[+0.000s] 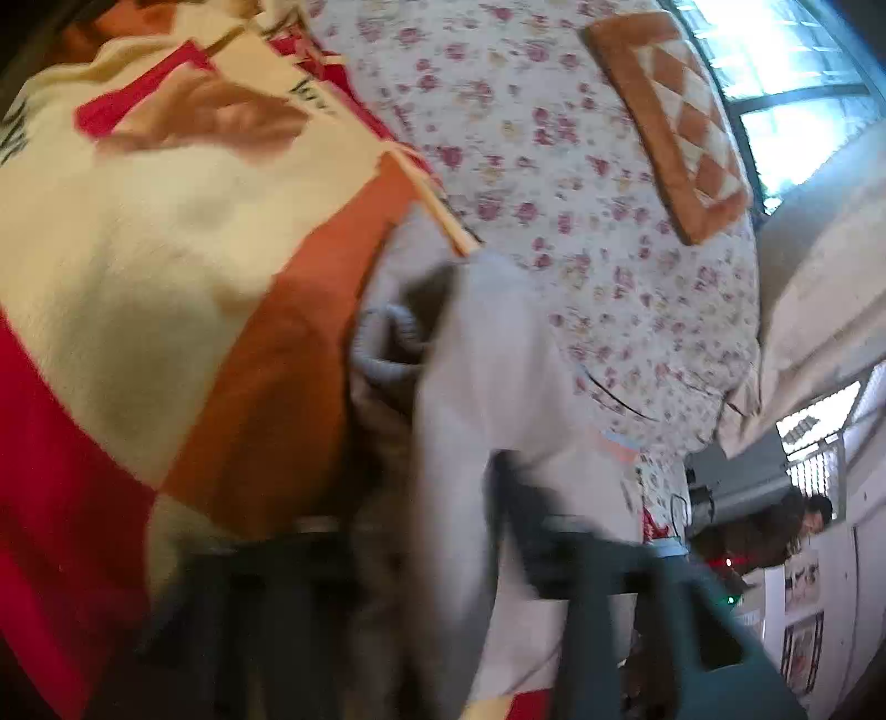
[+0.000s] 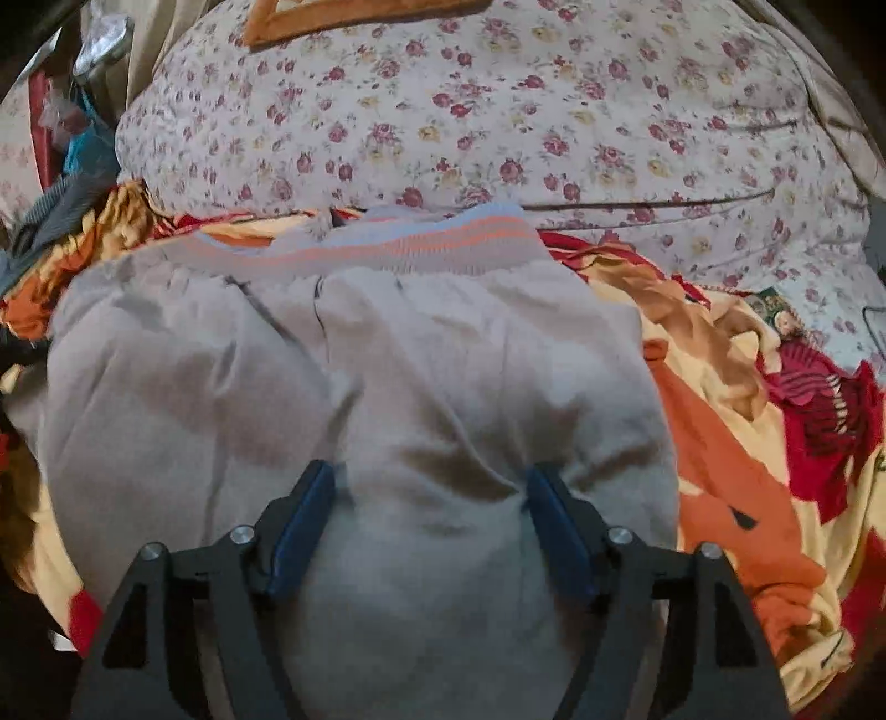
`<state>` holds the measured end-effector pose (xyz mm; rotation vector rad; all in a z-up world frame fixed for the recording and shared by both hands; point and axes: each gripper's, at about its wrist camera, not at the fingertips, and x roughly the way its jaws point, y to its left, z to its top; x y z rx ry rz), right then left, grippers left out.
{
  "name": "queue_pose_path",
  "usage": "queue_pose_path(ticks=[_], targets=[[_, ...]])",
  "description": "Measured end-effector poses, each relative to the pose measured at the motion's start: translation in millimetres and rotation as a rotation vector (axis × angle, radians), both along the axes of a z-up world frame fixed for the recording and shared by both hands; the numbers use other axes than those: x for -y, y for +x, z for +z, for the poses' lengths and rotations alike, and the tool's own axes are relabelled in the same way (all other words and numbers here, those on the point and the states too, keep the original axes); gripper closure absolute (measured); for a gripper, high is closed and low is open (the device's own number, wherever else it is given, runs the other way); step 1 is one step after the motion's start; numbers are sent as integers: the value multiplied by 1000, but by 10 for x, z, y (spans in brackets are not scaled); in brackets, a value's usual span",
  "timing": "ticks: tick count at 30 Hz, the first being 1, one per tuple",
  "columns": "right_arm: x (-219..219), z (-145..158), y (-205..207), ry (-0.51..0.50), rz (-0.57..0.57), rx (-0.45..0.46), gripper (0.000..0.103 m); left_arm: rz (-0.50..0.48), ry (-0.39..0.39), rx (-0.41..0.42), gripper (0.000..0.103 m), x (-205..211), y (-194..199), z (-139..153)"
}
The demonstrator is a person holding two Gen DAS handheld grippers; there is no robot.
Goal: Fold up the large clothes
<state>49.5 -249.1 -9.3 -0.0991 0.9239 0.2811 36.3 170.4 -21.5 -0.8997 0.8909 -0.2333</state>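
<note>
One grey garment (image 2: pixel 354 399) lies spread on the bed, and we see its waistband (image 2: pixel 387 243), striped orange and blue, at the far edge. It rests on a blanket (image 2: pixel 736 476) patterned in orange, cream and red, which shows to its right and left. Beyond both sits a floral quilt (image 2: pixel 498 122), with an orange patterned cushion (image 2: pixel 354 16) on its far side.

Our right gripper (image 2: pixel 429 487) hovers over the near part of the cloth with its blue fingers (image 2: pixel 302 526) spread wide, pinching nothing.

Our left gripper (image 1: pixel 432 531) is blurred; grey fabric (image 1: pixel 498 387) hangs between and in front of its dark fingers, but we cannot tell whether they are closed on it. No containers show in either view.
</note>
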Motion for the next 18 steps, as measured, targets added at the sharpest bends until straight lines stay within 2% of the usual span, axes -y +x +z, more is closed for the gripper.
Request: queue_pose_path(ticks=[3,6,9,11,14,18], targets=[[71,100,-13,63,-37,8,28,8,78,55,95,90,-65,250],[253,259,-86,153,-103,62,28,26,119,114,96,248,-88,564],[415,331,-150,116,-166,101,28,3,146,195,96,531,-72,925],[519,325,-171,99,-192,91,28,-45,160,243,96,824,-29,1157],[701,360,-232,129,-222,96,30,-136,179,284,96,1360,108,1375],[944,400,-358,123,-262,120,30,-225,194,293,96,2075,321,1379]])
